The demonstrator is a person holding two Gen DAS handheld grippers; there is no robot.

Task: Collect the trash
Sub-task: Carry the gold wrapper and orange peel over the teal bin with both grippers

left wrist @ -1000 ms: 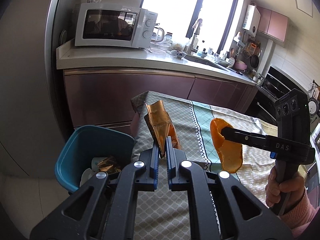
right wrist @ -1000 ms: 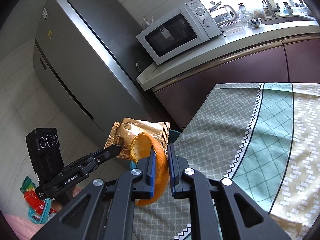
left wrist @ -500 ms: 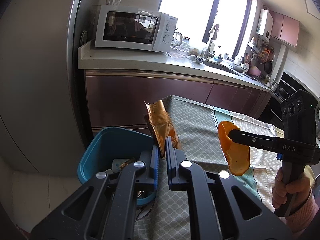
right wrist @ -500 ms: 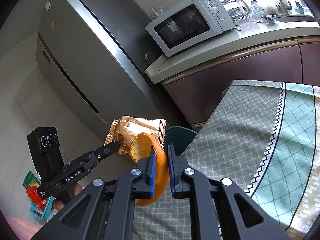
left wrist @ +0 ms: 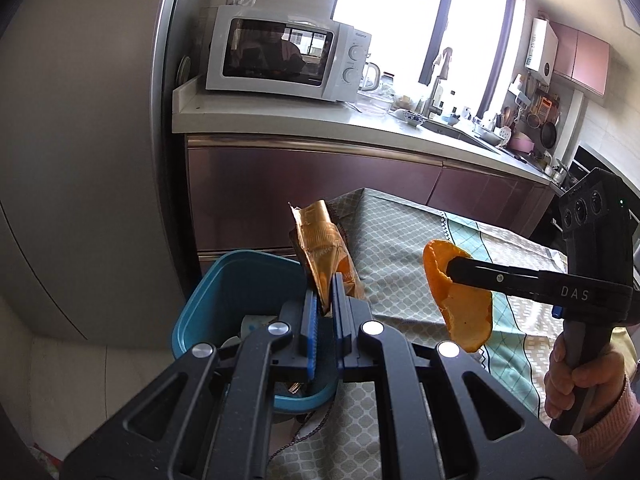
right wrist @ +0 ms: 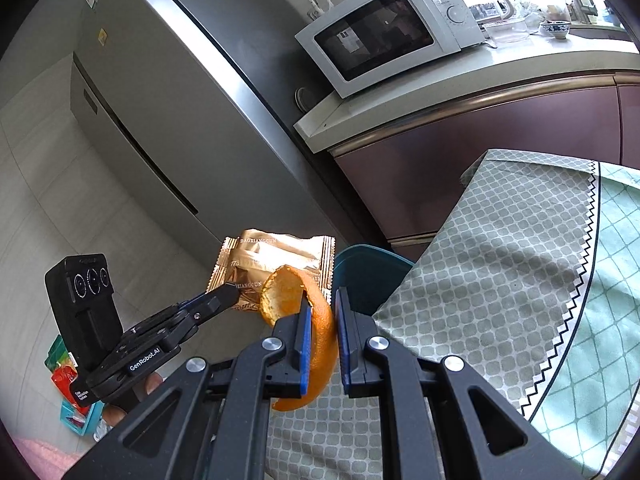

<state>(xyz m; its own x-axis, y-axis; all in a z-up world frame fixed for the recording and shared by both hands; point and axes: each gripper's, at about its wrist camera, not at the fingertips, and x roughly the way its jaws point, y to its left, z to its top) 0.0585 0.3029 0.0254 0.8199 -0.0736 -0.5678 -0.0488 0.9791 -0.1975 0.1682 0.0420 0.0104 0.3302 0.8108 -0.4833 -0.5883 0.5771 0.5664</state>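
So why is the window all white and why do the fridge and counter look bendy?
In the left wrist view, daylight through the window is too bright for the camera, so it washes out white. In both wrist views the fisheye lens curves straight edges: the fridge and counter bow in the right wrist view. The orange peel and gold wrapper stay sharp.
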